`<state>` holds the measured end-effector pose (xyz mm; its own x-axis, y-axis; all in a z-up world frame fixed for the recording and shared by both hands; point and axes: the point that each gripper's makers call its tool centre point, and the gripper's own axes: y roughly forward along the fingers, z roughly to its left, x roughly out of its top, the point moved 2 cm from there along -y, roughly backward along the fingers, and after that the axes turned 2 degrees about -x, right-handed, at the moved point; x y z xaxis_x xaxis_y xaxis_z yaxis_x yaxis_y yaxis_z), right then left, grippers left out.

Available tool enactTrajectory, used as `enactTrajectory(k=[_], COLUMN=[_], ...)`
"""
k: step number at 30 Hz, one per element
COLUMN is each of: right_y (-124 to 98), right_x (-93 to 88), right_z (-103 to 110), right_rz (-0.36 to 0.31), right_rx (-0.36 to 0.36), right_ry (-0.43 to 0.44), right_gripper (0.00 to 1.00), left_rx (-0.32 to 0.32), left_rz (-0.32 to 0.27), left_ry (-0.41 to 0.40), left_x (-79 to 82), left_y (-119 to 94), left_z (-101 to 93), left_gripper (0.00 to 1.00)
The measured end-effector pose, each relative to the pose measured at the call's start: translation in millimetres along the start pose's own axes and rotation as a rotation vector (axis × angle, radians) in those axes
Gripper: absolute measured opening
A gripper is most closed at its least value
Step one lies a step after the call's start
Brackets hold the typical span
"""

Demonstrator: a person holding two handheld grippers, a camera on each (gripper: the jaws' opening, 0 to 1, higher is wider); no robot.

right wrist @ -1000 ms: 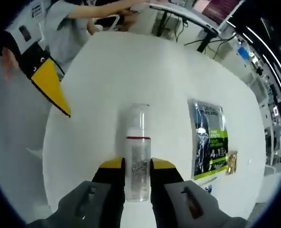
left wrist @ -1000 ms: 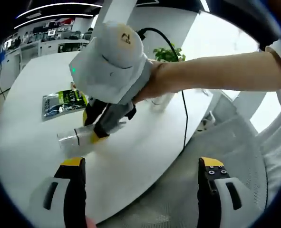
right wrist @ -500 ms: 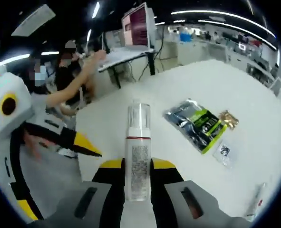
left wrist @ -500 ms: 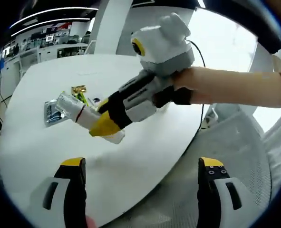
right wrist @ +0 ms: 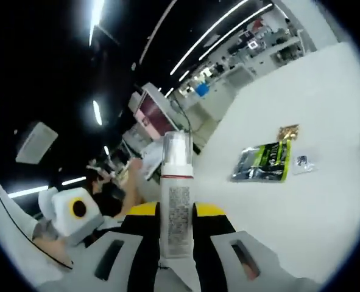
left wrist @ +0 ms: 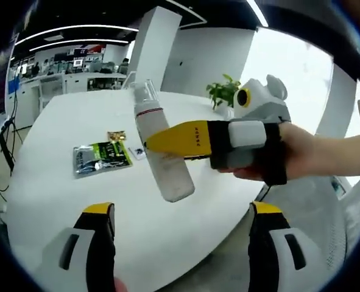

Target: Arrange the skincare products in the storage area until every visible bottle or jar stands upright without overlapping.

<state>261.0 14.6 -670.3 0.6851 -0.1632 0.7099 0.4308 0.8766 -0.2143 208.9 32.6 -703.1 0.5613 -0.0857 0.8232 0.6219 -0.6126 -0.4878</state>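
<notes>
Right gripper view: right gripper [right wrist: 176, 213] clenches bottle [right wrist: 176, 207] (left gripper [left wrist: 176, 210] released).

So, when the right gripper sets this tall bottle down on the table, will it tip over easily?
Probably yes: the bottle is tall and narrow, so its base looks small. Its smooth round body would likely roll if it fell. The right gripper clamps it low, and it looks rigid, not squashed.
</notes>
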Motion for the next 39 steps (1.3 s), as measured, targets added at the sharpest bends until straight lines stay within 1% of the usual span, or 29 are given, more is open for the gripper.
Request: enactTrajectory(k=[3, 6, 7, 8, 9, 11, 13, 14, 16, 17, 19, 21, 22, 23, 25, 26, 27, 28, 30, 31, 32, 33, 35, 36, 37, 38, 39], right_y=[-4, -6, -7, -8, -9, -11, -10, -11, -12, -12, -10, -8, -6, -5, -6, -7, -9, -10, -12, -15, -16, -18, -24, -25, -28, -31, -34], right_x=[0.7, 0.2, -0.5, -1.0, -2.0, -6.8, -5.8, -5.0, -4.6, -4.2, -5.7, -7.5, -9.0, -11.3, -11.6, -10.6, -8.0, -7.3, -5.1, -5.9, -4.9, -2.3, 1.0, 1.3, 1.9, 6.0, 8.3], right_z=[0, 8, 8, 7, 6, 9, 6, 9, 15, 22, 25, 25, 27, 31, 33, 33, 35, 35, 31, 32, 32, 31, 35, 37, 40, 45, 48], right_rz=[-0.031, -0.078, -0.087, -0.102, -0.106, -0.099, -0.097, -0.098, -0.098, -0.103, -0.102, -0.107, -0.104, -0.107, -0.12, -0.129, -0.145, -0.148, -0.13, -0.126, -0.126, -0.124, -0.112, -0.097, -0.084, -0.084, -0.077], right_rx=[-0.007, 0.012, 0.012, 0.0, -0.011, -0.038, -0.053, -0.069, -0.072, -0.077, -0.076, -0.087, -0.081, -0.081, -0.086, -0.083, -0.079, -0.076, -0.065, -0.053, -0.039, -0.027, 0.023, 0.049, 0.079, 0.131, 0.169], right_ry=[0.041, 0.081, 0.075, 0.063, 0.063, 0.048, 0.033, 0.015, 0.004, -0.013, -0.021, -0.058, -0.079, -0.094, -0.111, -0.113, -0.118, -0.121, -0.12, -0.118, -0.122, -0.12, -0.155, -0.163, -0.157, -0.128, -0.124], right_gripper=[0.19, 0.19, 0.19, 0.19, 0.19, 0.19, 0.19, 0.19, 0.19, 0.19, 0.19, 0.19, 0.19, 0.19, 0.2, 0.2, 0.2, 0.2, 0.21, 0.21, 0.21, 0.22, 0.22, 0.22, 0.22, 0.22, 0.23], left_rx=[0.017, 0.025, 0.024, 0.028, 0.032, 0.045, 0.068, 0.08, 0.089, 0.088, 0.083, 0.089, 0.091, 0.095, 0.132, 0.136, 0.139, 0.135, 0.135, 0.131, 0.118, 0.08, 0.023, -0.037, -0.078, -0.134, -0.193], left_rz=[0.001, -0.027, -0.062, -0.078, -0.078, -0.085, -0.095, -0.103, -0.107, -0.109, -0.109, -0.108, -0.106, -0.096, -0.093, -0.081, -0.096, -0.097, -0.087, -0.082, -0.086, -0.106, -0.143, -0.152, -0.164, -0.182, -0.192], left_ry=[0.0, -0.005, -0.024, -0.019, -0.022, -0.01, 0.028, 0.055, 0.081, 0.097, 0.126, 0.176, 0.192, 0.229, 0.292, 0.307, 0.307, 0.301, 0.31, 0.307, 0.295, 0.273, 0.207, 0.171, 0.127, 0.057, 0.042], left_x=[1.3, 6.0, 11.2, 16.5, 16.7, 17.7, 20.7, 22.8, 24.2, 24.5, 26.2, 27.7, 27.7, 27.2, 30.4, 28.8, 30.6, 30.5, 28.9, 28.2, 28.3, 29.5, 32.5, 32.8, 33.5, 35.6, 37.9], left_y=[-1, -4, -5, -7, -9, -11, -13, -14, -15, -14, -14, -14, -13, -13, -16, -16, -17, -16, -16, -16, -16, -15, -16, -17, -18, -20, -22], left_z=[2.0, 4.1, 4.3, -0.5, -1.0, 1.5, 4.0, 4.7, 5.2, 4.1, 0.1, -0.8, -0.7, -0.9, -0.7, -0.7, -1.9, -1.5, -0.7, -0.3, -0.5, -5.4, -13.0, -18.6, -21.5, -25.5, -30.3], left_gripper=[0.78, 0.71, 0.69, 0.67, 0.64, 0.55, 0.46, 0.43, 0.37, 0.36, 0.33, 0.31, 0.28, 0.28, 0.26, 0.25, 0.25, 0.25, 0.23, 0.22, 0.21, 0.21, 0.21, 0.21, 0.21, 0.21, 0.21])
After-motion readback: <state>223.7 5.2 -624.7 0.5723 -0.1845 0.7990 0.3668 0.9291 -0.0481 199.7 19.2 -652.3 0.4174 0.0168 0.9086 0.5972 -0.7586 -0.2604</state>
